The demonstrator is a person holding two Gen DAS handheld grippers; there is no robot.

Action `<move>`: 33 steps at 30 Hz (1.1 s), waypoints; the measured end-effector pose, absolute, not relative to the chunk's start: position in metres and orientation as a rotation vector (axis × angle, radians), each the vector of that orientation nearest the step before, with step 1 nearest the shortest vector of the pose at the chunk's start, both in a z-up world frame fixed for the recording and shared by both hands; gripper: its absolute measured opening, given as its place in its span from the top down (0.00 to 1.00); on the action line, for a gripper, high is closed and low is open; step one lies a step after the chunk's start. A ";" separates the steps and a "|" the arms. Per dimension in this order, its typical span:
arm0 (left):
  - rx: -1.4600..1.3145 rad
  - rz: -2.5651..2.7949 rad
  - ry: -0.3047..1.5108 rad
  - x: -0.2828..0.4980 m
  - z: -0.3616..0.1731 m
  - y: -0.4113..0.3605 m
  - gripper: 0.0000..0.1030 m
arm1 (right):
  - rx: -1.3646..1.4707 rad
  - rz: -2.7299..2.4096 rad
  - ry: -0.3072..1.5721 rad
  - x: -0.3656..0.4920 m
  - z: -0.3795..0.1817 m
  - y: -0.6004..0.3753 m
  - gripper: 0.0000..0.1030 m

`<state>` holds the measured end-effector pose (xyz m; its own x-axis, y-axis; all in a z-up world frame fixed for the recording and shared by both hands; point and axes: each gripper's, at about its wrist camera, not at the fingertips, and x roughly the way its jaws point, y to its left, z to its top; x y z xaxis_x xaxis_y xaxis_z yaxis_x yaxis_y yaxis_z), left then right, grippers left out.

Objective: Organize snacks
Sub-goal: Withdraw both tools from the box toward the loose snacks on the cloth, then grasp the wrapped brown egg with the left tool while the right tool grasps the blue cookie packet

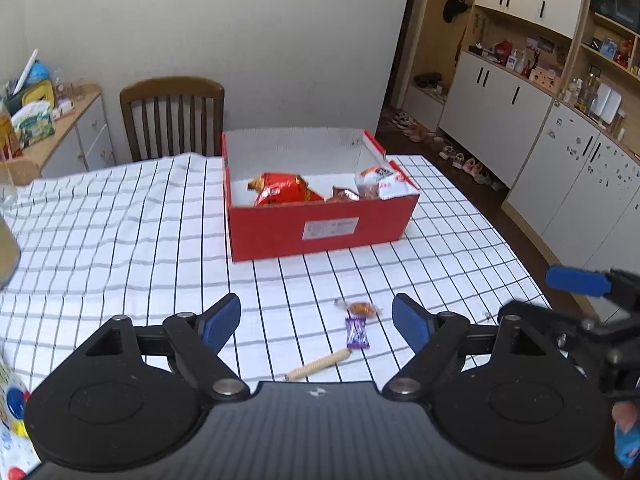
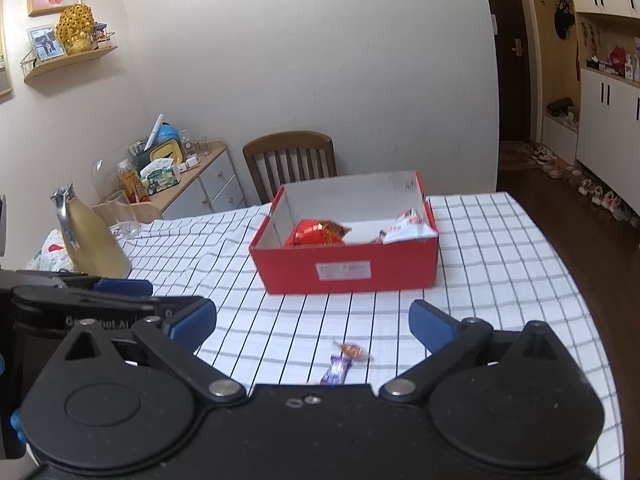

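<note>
Left tool [image 1: 316, 322] hangs above the table with its blue pads spread wide, gripping nothing, and just ahead of it, in line with the gap between the fingers, lie three loose snacks on the checked cloth: an orange wrapped candy [image 1: 361, 309] farthest out, a purple candy bar [image 1: 356, 333] touching close behind it, and a pale wafer stick [image 1: 318, 365] lying slantwise nearest the tool's body. Right tool [image 2: 314, 322] is just as wide open and just as empty, hovering over the same spot from the other side; from its camera the orange candy [image 2: 352, 350] and the purple bar [image 2: 337, 369] sit between its pads, the bar partly tucked under the tool's front edge. Beyond the loose pieces, well apart from both tools, stands the red box [image 1: 320, 232] with its lid off, already holding an orange snack bag [image 1: 282, 190] at its middle and a white snack packet [image 1: 382, 182] at its right end. The table [image 1: 120, 220] wears a white cloth with a dark grid. At its left edge stand a gold jug [image 2: 90, 242] and a clear glass [image 2: 122, 210]. Behind the table, a wooden chair [image 2: 290, 160] against a plain wall, a sideboard [image 2: 200, 184] crowded with bottles and tissues, and white cabinets [image 1: 500, 92] off to the right with shoes lined along the floor.
</note>
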<state>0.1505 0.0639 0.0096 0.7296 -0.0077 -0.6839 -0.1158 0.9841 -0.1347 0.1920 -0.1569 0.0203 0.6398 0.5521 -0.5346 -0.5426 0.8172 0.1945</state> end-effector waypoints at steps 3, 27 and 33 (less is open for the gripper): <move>-0.190 0.072 0.778 0.145 -0.002 0.066 0.19 | 0.014 0.628 0.631 0.181 0.007 -0.158 0.00; -0.332 0.136 1.070 0.146 -0.108 0.083 0.19 | -0.186 0.733 0.842 0.139 -0.092 -0.127 0.00; -0.371 0.167 1.122 0.154 -0.128 0.091 0.19 | -0.278 0.777 0.881 0.140 -0.110 -0.115 0.01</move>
<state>0.1542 0.0910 -0.1283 0.4290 -0.0544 -0.9017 -0.3151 0.9265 -0.2058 0.1404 -0.1151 -0.1096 0.3897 0.4936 -0.7775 -0.7099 0.6988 0.0879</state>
